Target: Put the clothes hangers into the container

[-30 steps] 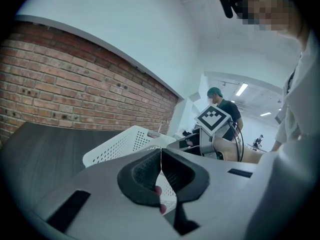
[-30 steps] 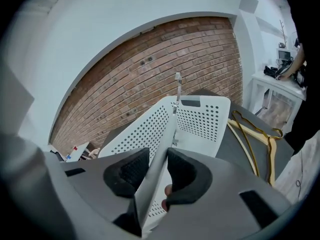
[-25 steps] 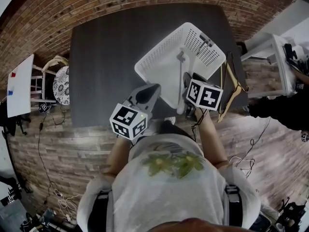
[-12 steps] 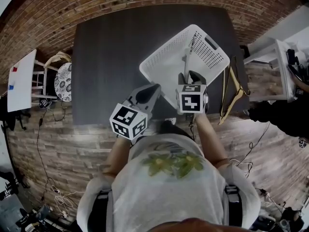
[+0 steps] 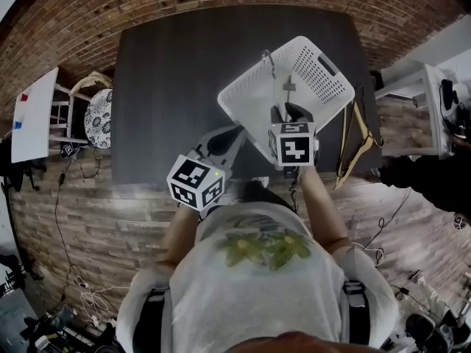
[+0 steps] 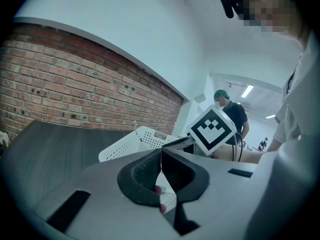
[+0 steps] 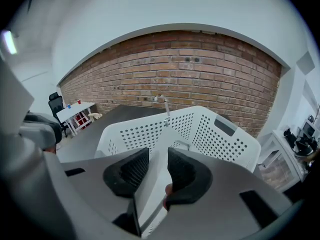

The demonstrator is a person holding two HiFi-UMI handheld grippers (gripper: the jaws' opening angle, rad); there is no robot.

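Right gripper view only: your right tongs [image 7: 157, 158], jaws just closing, clamp a white hanger [image 7: 161, 134], its hook up over the basket [image 7: 220, 134]. The head view hides that grip behind the marker cube [image 5: 294, 144]. In the left gripper view your left tongs [image 6: 161, 156] are pressed together, empty. The head view alone shows a wooden hanger [image 5: 353, 134] at the desk [image 5: 169, 87] edge, beside the basket. The white hanger's lower end is cut off.

Right gripper [image 7: 158, 164] (just closing) clamps hanger [image 7: 166, 134] — over basket [image 7: 222, 141].

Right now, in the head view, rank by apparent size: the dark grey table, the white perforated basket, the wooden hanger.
Largest: dark grey rectangular table.
Then: white perforated plastic basket.
Smallest: wooden clothes hanger, a thin outline.
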